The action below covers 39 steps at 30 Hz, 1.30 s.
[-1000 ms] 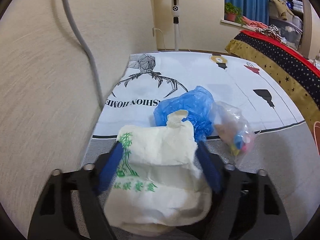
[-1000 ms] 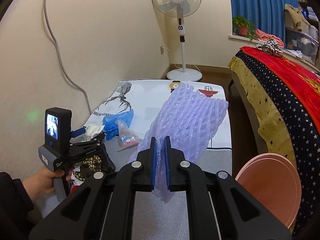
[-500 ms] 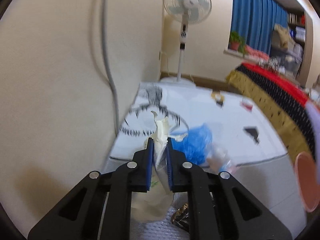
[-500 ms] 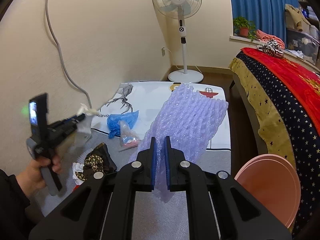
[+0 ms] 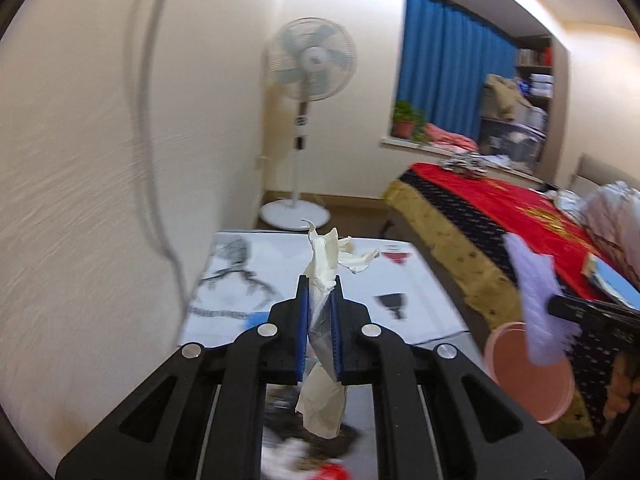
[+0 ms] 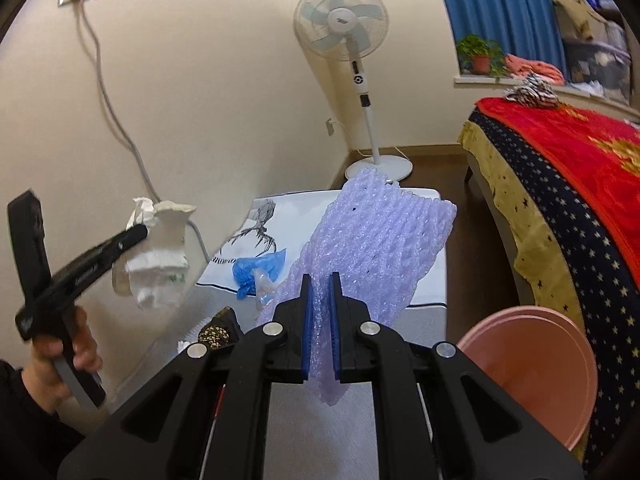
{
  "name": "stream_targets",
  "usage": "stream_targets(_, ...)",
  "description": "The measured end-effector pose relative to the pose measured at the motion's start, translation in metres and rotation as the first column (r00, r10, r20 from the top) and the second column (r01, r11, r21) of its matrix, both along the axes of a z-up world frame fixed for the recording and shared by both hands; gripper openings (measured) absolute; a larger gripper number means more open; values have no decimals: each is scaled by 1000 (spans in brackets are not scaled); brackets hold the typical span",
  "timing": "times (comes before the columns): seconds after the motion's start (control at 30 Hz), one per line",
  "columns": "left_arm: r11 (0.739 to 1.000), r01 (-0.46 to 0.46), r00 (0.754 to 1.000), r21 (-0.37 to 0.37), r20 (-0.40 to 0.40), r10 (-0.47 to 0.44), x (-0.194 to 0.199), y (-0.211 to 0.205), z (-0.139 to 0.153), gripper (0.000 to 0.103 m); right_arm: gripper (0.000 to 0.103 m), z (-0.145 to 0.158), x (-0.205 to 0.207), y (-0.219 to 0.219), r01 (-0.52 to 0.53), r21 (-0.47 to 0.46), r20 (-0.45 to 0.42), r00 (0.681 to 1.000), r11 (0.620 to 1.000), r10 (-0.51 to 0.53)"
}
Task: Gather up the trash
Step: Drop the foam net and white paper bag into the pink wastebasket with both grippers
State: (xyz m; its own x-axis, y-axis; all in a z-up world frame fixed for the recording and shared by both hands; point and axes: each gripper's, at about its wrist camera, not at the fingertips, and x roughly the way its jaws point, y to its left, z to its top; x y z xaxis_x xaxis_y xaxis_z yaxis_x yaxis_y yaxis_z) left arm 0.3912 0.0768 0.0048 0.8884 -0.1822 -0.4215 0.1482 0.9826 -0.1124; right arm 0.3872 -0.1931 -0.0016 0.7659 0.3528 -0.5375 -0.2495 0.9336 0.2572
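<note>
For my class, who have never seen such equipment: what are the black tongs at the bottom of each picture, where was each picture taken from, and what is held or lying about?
There is no robot: a person holds a hand-held gripper in each hand. Each carries a camera looking along its two fingers, so each picture shows its own fingers from behind.

The left hand-held gripper is shut on a white bag, lifted clear. The right view shows it from the side, the person's hand on its handle.

The right hand-held gripper is shut on purple foam netting.

On the mat lie a blue bag and a small clear bag. A pink bin stands by the bed.
</note>
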Motion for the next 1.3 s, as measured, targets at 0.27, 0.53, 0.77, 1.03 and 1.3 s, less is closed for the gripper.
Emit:
stream_targets(0.27, 981, 175, 985, -78, 11, -175, -18, -96, 12, 10, 8, 10, -32, -72, 82, -59, -32, 996, 995, -84)
stream_targets(0.53, 938, 343, 938, -59, -34, -345, -12, -210, -15, 10, 9, -36, -35, -151, 185, -102, -128, 972, 977, -197)
stream_targets(0.77, 914, 402, 910, -60, -87, -406, 0, -265, -45, 10, 9, -64, -20, -179, 182, -111, -172, 965, 977, -199)
stream_targets(1.03, 902, 428, 892, -62, -128, -433, 16, -288, -65, 10, 43, -75, -19, -182, 193, -170, -195, 955, 966, -225)
stream_targets(1.3, 882, 470, 866, -40, -174, -470, 22, -312, -81, 10, 56, -66, -26, -196, 257, -229, -165, 940, 939, -298)
